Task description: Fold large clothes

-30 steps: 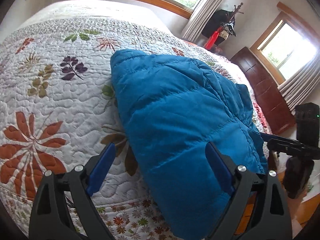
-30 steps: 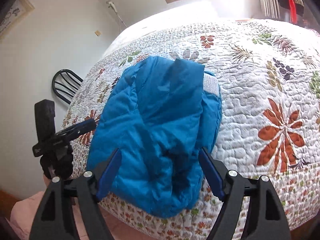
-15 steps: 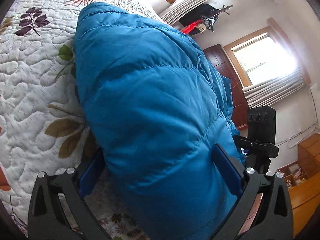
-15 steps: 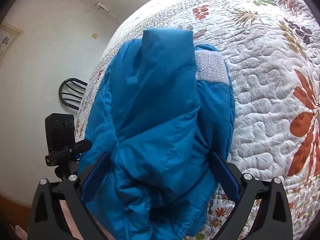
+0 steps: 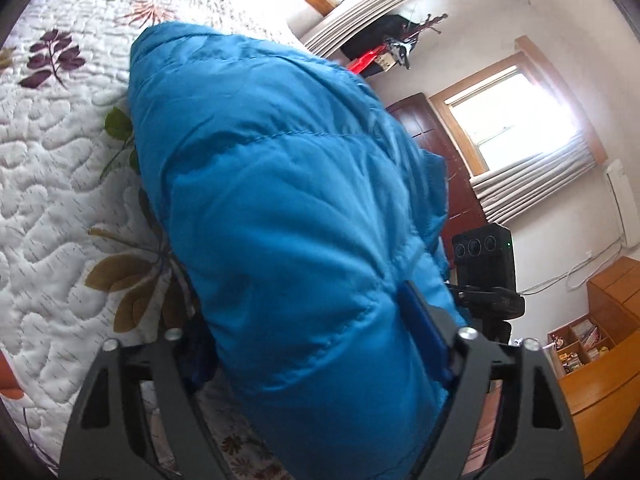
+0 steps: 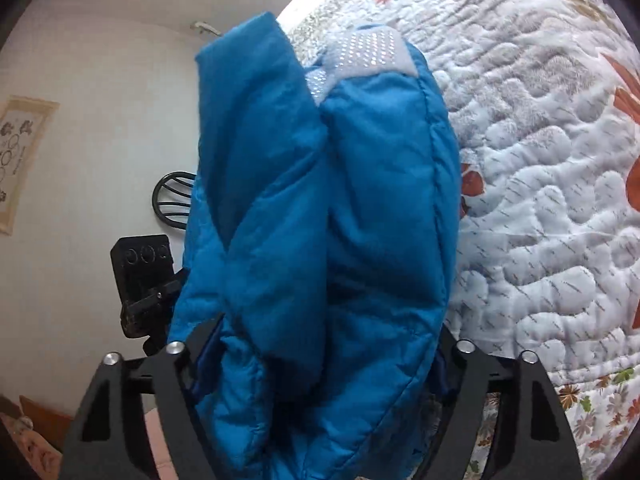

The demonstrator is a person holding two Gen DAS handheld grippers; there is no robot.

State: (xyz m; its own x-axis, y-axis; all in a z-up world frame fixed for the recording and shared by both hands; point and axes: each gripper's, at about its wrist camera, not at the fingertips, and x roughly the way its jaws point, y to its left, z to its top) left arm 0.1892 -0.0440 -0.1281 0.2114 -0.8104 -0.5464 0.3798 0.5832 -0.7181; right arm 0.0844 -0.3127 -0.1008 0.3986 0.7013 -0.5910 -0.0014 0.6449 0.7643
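Note:
A blue quilted puffer jacket (image 5: 280, 200) lies folded on the bed's near edge and fills both views; it also shows in the right wrist view (image 6: 320, 220), with a grey studded patch (image 6: 368, 50) near its far end. My left gripper (image 5: 316, 332) has its jaws around the jacket's near end, pressing into the padding. My right gripper (image 6: 320, 360) has its jaws around the other near part of the jacket, its pads mostly buried in the fabric.
The bed carries a white quilt with leaf prints (image 5: 48, 184), also in the right wrist view (image 6: 552, 184). A black camera on a stand (image 5: 484, 268) stands by the bed, also in the right wrist view (image 6: 144, 276). A dark chair (image 6: 172, 200) is by the wall. A wooden shelf (image 5: 600, 340) stands at right.
Both grippers have moved forward onto the jacket's near end and their jaws have narrowed onto it. The jacket's near end looks raised off the quilt.

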